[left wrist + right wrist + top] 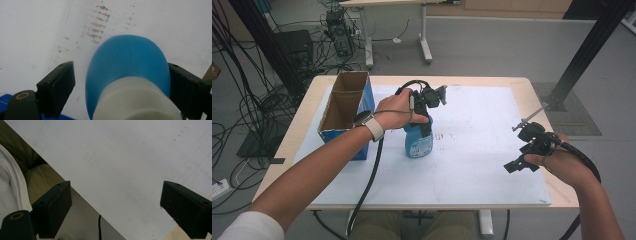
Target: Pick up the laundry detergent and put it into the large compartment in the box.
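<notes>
Left gripper view: blue bottle [127, 67] is seen from above between the jaws of the left claw [120, 87]; the right-hand jaw is touching or nearly touching its shoulder, while a gap remains at the left-hand jaw, so the claw is part open and no firm grip is judged to exist. High view: the bottle [418, 141] stands upright on the white surface [482, 150], near centre, with the cardboard box [346, 112] just beside it at 9 o'clock. Risks: one-sided contact could tip the bottle toward the box; the rounded shoulder could slip from the pads if lifted early. Right claw [523, 159] hangs wide open and empty at 3 o'clock, well apart.
</notes>
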Demonstrator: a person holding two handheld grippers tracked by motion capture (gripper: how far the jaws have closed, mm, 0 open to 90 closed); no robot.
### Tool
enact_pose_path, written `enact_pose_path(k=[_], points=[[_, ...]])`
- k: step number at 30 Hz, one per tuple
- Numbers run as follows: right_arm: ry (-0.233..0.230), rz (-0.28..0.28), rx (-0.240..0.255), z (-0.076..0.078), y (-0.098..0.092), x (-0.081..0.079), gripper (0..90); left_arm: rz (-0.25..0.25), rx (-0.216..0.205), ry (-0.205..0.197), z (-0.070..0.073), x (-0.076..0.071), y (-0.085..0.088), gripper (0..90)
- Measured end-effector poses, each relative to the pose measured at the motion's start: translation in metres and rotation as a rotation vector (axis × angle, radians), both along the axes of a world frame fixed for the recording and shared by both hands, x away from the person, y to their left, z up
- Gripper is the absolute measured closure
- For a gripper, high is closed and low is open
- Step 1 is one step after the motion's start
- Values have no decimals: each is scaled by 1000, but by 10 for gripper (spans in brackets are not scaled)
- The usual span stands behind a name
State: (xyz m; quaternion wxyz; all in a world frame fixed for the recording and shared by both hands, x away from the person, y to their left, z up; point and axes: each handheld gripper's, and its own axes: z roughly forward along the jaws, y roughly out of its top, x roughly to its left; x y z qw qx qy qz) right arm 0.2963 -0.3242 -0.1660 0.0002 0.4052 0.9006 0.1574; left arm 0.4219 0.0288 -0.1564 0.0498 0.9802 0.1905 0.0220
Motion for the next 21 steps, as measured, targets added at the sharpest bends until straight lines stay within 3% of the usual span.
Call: enact_pose_path(k=[12,21], points=[[2,-3,3,-2,-2,-1,105,2,-8,-3,-7,-1,1,187],[4,-2,3,-3,-1,-1,105,-9,-8,-14,-8,-3,0,274]])
